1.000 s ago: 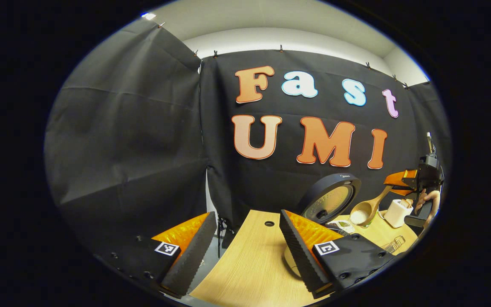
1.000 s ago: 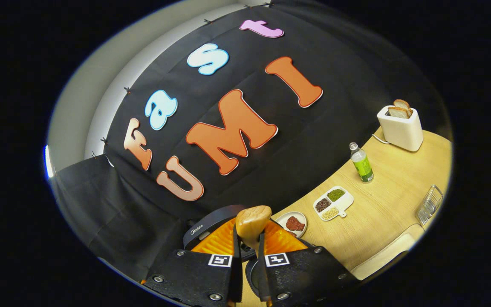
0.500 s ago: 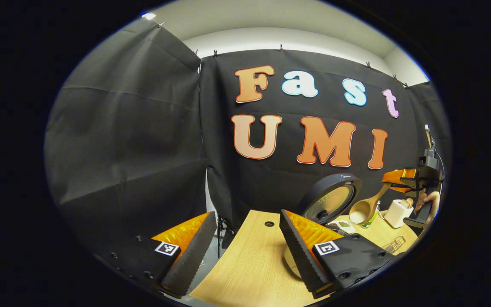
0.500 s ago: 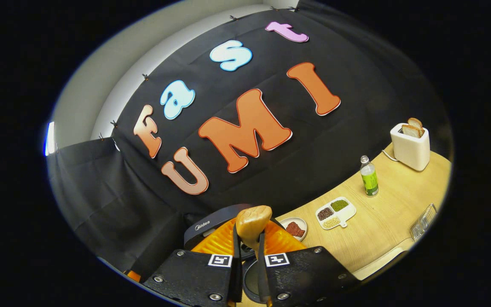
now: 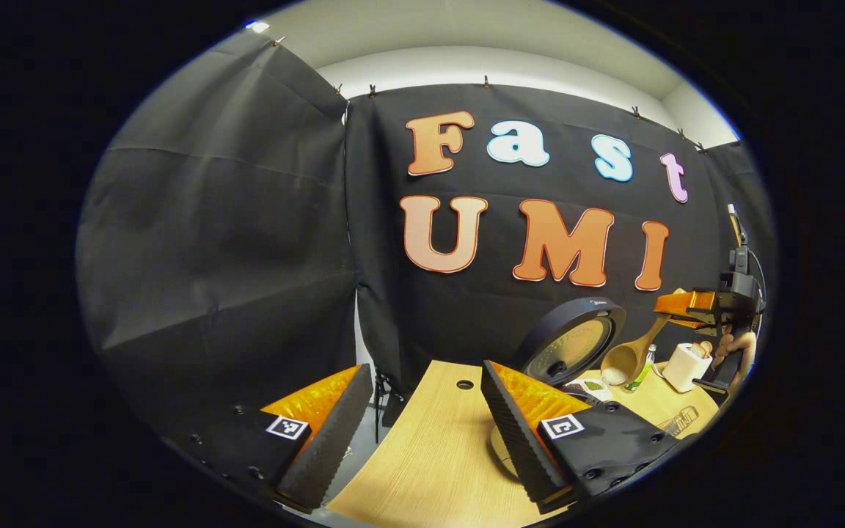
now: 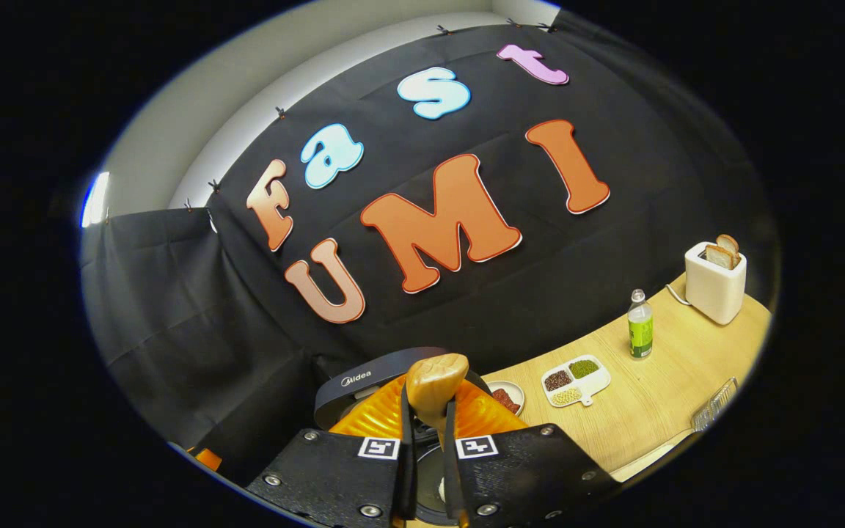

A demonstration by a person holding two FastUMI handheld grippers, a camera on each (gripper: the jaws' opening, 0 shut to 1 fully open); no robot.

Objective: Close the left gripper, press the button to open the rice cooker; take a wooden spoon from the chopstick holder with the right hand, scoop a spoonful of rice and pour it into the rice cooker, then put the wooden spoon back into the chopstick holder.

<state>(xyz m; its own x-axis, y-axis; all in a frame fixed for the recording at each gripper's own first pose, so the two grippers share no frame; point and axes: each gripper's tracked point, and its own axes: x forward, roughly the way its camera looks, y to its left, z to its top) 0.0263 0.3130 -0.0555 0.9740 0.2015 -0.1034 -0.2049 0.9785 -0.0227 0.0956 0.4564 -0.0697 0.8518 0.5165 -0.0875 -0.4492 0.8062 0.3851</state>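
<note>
Wooden spoon stands clamped by its handle in the right claw, both fingers pressed tight on it. From the left claw's view the spoon's bowl hangs at four o'clock, carrying white rice, just beside the cooker's raised lid. Judged from this, the pouring step is in hand; next the bowl must come over the pot and tip without spilling. Left claw gapes wide over the tabletop, holding nothing.
</note>
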